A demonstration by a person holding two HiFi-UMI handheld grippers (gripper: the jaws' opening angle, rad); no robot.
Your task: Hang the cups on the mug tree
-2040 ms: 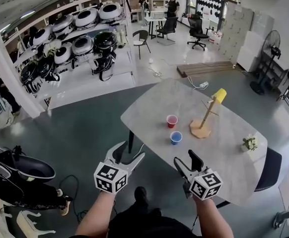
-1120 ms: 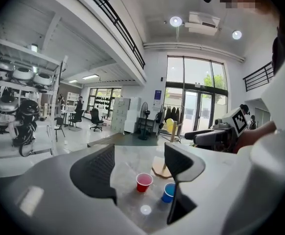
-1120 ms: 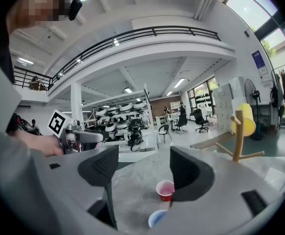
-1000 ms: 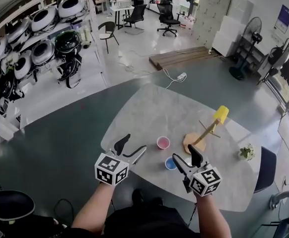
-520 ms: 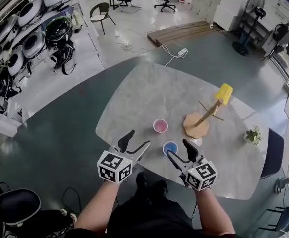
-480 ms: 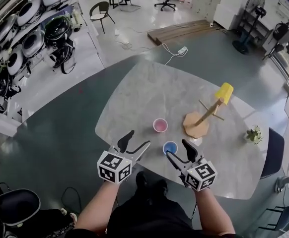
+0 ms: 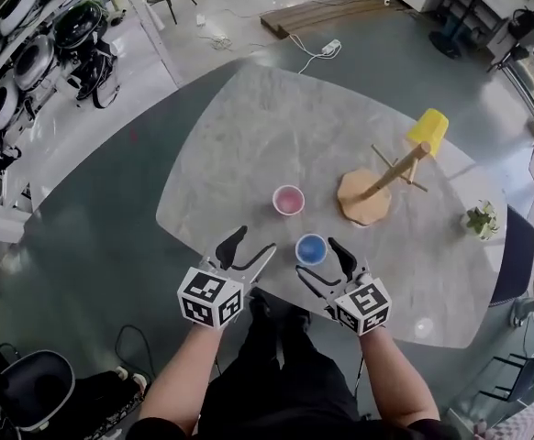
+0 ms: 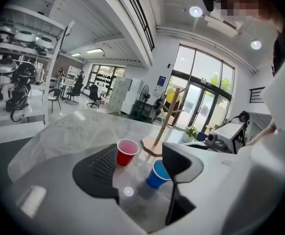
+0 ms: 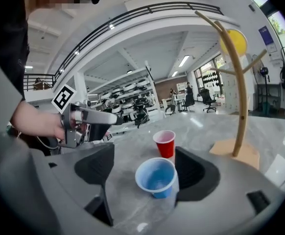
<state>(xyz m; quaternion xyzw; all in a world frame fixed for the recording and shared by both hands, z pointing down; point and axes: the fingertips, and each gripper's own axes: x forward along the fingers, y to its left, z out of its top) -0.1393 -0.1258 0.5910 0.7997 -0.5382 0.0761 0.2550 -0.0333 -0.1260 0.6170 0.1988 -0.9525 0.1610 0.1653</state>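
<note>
A blue cup [image 7: 311,248] and a red cup [image 7: 288,200] stand upright on the marble table [image 7: 249,136]. Behind them is the wooden mug tree [image 7: 377,183], with a yellow cup [image 7: 428,131] hung on its top peg. My right gripper [image 7: 326,267] is at the blue cup [image 9: 155,177]. Its jaws are opening with the cup between them, and the pads [image 9: 197,173] are not pressing on it. My left gripper [image 7: 247,248] hovers at the table's near edge. Its jaws are closing on nothing, with both cups [image 8: 127,152] [image 8: 158,174] ahead of them.
A small potted plant [image 7: 481,220] sits at the table's right end, beside a dark chair [image 7: 522,255]. Racks of helmets [image 7: 28,62] line the left wall. A power strip [image 7: 327,47] and a wooden pallet [image 7: 322,12] lie on the floor beyond the table.
Both grippers have come forward to the table's near edge. The right one has reached the blue cup. The view has tilted down onto the table.
</note>
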